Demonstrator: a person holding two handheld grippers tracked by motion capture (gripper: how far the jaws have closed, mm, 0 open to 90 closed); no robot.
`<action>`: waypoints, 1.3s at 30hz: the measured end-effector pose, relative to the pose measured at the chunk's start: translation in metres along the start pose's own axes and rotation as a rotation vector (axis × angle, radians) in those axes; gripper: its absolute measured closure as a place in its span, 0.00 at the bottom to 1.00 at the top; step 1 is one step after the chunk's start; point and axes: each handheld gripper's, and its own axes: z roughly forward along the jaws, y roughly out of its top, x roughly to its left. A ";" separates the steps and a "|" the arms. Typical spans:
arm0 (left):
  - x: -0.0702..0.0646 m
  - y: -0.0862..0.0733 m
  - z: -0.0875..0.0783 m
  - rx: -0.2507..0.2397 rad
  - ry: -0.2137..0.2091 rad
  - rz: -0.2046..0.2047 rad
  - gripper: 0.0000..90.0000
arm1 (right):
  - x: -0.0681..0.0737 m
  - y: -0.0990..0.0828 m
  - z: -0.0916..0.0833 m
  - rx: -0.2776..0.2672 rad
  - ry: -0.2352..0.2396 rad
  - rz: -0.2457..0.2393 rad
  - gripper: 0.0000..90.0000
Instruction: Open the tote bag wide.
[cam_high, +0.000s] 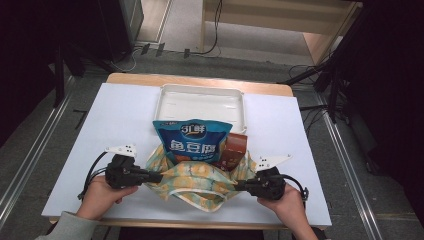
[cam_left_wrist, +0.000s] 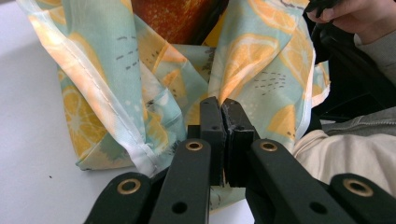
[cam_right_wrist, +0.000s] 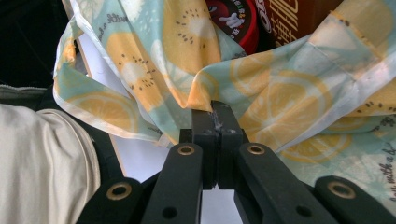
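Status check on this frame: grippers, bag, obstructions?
Left hand-held gripper and right hand-held gripper shut on the fabric bag. Blue snack packet sticks out. Nothing in the way.

A shallow white plastic tray (cam_high: 201, 106) sits at the far middle of a white-topped bench (cam_high: 115, 125), whose pale wooden edge (cam_high: 200, 81) shows along the back. Grey carpeted floor (cam_high: 250, 62) surrounds the bench, with black cables (cam_high: 216, 27) trailing across it toward a light wooden cabinet (cam_high: 280, 20) at the rear. Silver metal rails (cam_high: 30, 150) run along the floor on both sides. Dark stands and equipment (cam_high: 330, 75) stand at the right, near the bench's far corner, and more dark gear (cam_high: 75, 45) fills the left background.
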 end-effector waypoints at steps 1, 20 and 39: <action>0.000 0.000 0.000 0.000 0.003 0.000 1.00 | -0.001 0.000 0.001 0.003 0.001 -0.002 1.00; 0.008 -0.001 0.012 0.049 -0.016 -0.013 0.89 | -0.008 0.000 0.010 0.018 0.039 -0.049 0.93; -0.018 0.032 -0.014 0.053 0.001 0.074 0.57 | 0.006 0.021 -0.031 -0.059 0.009 -0.104 0.65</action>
